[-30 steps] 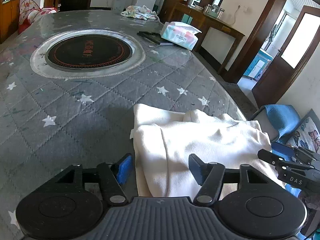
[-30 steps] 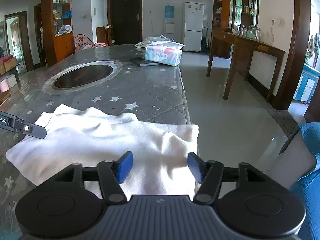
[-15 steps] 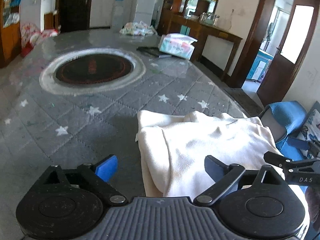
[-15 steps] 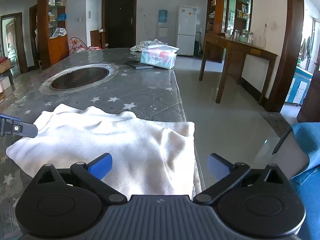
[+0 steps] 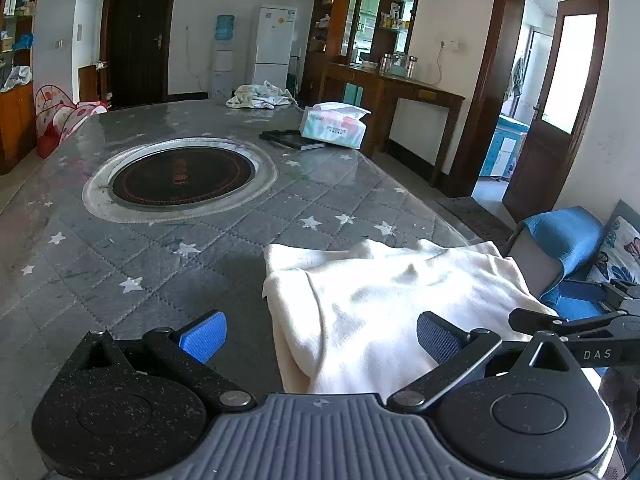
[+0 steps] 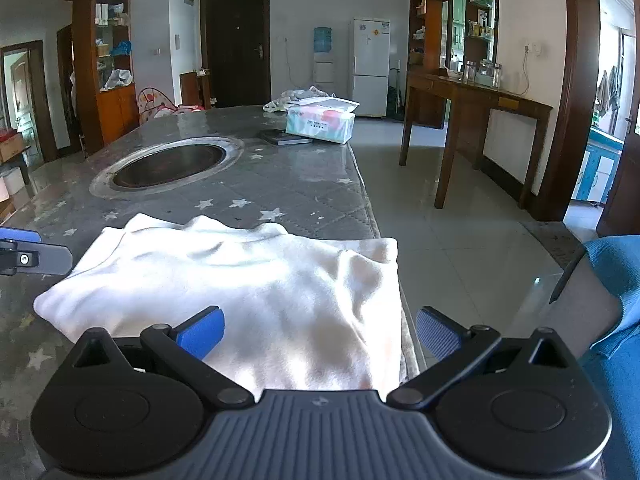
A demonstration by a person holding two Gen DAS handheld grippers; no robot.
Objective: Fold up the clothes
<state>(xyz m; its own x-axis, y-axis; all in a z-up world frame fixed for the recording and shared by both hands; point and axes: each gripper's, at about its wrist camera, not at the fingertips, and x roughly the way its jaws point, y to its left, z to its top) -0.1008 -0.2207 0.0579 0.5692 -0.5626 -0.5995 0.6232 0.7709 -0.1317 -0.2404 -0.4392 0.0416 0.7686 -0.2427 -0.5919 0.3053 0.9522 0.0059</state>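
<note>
Fingers on both the left gripper (image 5: 320, 338) and right gripper (image 6: 318, 336) have just spread wide, w/ nothing pinched. Cream garment (image 6: 240, 280) lies folded at the table (image 5: 160, 264) edge nearest the grippers; fold probably done, tho its near hem is hidden.

On the grey starred table (image 5: 168, 256) a round inset cooktop (image 5: 182, 176) lies near a tissue box (image 5: 334, 126), which sits just beside a black tray (image 5: 292, 139); a white fridge (image 6: 370, 66) stands beyond.

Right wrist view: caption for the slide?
Open right gripper over folded cream garment at the table edge.
</note>
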